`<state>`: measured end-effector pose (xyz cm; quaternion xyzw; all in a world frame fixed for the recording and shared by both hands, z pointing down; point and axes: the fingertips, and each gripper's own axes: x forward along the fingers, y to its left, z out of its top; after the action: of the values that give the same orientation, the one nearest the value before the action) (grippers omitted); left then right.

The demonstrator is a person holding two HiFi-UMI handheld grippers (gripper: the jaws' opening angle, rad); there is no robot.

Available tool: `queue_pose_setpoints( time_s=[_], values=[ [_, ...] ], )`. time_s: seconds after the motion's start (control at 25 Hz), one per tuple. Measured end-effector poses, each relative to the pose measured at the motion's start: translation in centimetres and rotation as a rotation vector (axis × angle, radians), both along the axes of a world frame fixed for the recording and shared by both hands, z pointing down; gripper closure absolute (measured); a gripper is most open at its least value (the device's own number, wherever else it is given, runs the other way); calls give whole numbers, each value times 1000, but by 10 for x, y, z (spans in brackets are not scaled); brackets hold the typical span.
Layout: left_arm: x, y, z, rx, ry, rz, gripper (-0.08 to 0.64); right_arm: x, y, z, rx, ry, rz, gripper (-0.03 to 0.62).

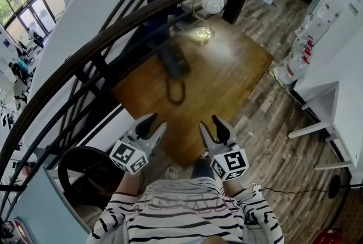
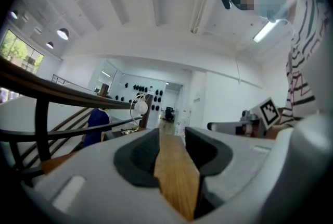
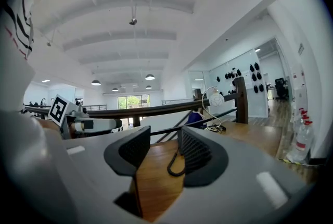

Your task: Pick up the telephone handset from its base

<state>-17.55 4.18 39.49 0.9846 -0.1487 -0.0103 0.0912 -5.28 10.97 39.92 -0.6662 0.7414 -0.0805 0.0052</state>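
Handrail: dark curved wooden handrail (image 1: 113,34) on black balusters, running along the left edge of the table.
Table: large brown wooden table (image 1: 227,72), directly ahead of both grippers.
Lamp: thin wire-stemmed lamp with a white globe shade (image 1: 213,2), on the far end of the table.
Left gripper: grey two-jaw left gripper (image 1: 159,120) with black pads, held at the near table edge. Jaws spread, with only bare table top in the gap.
Right gripper: matching grey right gripper (image 1: 209,122), just beside the left one. Jaws spread and gripping nothing. The cord shows through the gap, far off.
Handset: dark plastic telephone handset (image 1: 172,57) on its dark base (image 1: 177,67), at the far left of the table near the handrail and well apart from both grippers. Blur prevents telling handset from base exactly.
Cord: dark coiled cord (image 1: 168,89), lying in a loop on the table just in front of the base.
Handling (judged): rigid, light, smooth shell, likely slippery under the pads. The cord will probably stretch and tug on the base.
Grip point (judged): the narrow middle of the handset, jaws across its width.
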Motion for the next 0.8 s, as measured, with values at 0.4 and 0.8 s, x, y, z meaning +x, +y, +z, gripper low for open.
queue_pose_setpoints(
  time_s=[0.4,0.8],
  values=[
    [32,-77,17,3,-9,-142,405,45,-99,17,-10,10,-145,420],
    [98,-172,36,-44,-19,-334,399,116,-222,35,-41,35,-358,420]
  ],
)
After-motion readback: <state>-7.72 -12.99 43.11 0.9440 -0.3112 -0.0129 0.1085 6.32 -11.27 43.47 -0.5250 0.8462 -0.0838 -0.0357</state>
